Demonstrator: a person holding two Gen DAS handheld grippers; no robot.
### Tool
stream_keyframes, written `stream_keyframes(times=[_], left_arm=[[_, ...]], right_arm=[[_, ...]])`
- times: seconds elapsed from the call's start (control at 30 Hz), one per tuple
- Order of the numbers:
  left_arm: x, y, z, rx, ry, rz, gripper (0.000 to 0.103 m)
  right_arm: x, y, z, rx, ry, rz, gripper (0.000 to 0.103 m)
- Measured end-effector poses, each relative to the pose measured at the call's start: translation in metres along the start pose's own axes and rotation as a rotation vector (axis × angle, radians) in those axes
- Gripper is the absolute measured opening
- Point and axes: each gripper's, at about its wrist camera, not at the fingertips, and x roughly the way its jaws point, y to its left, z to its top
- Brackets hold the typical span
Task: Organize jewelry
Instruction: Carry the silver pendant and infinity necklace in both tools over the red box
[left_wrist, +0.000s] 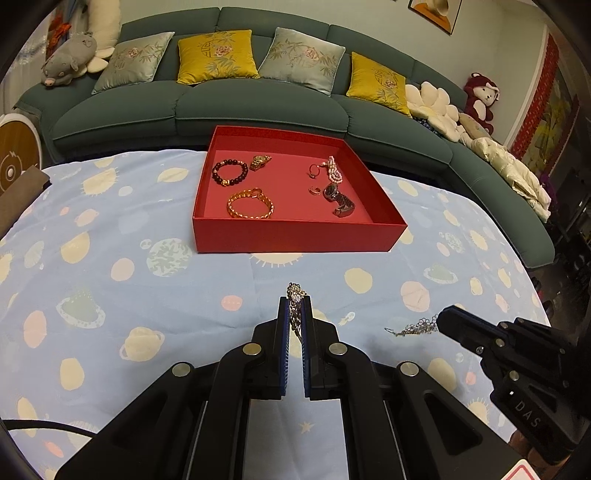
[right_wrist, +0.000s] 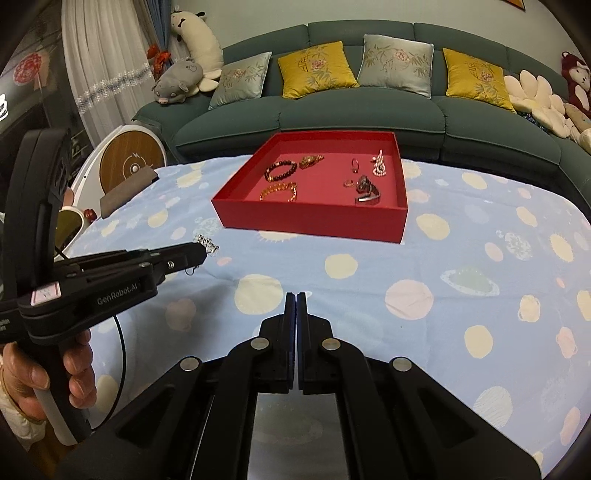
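Note:
A red tray stands on the patterned cloth and holds a dark bead bracelet, a gold chain bracelet, a gold watch, a dark watch, a pearl string and two rings. My left gripper is shut on a silver chain, short of the tray's near wall. My right gripper is shut, to the left gripper's right. In the left wrist view a silver chain piece sticks out from its tip.
A green sofa with cushions and plush toys runs behind the table. A round wooden-faced device and a brown block sit at the table's left edge. The blue cloth covers the table.

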Motion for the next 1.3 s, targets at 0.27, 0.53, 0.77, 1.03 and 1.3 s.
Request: stream_keyframes(times=[0.27,0.53,0.77,1.03,1.3], left_arm=[[-0.032,-0.013,0.038,0.048,-0.083,-0.013,0.004],[-0.019,-0.012,0.109,0.083,-0.134,0.017,0.004],[0.03,-0.002,0.155,0.065,-0.125,0.033,0.004],[0.096,0.012,0.173,0.044,-0.054,0.061,0.004],[0.137,0.017,0.166,0.036,-0.007,0.075,0.004]], right_arm=[[-0.028,0.004,0.049,-0.001,-0.106,0.004,0.0],[-0.02,-0.009,0.113,0.015,-0.162,0.013,0.0],[0.023,-0.024,0.156,0.036,-0.161,0.011,0.0],[0.082,-0.036,0.167,0.043,-0.106,-0.004,0.0],[0.122,-0.054,0.156,0.074,-0.046,-0.003,0.0]])
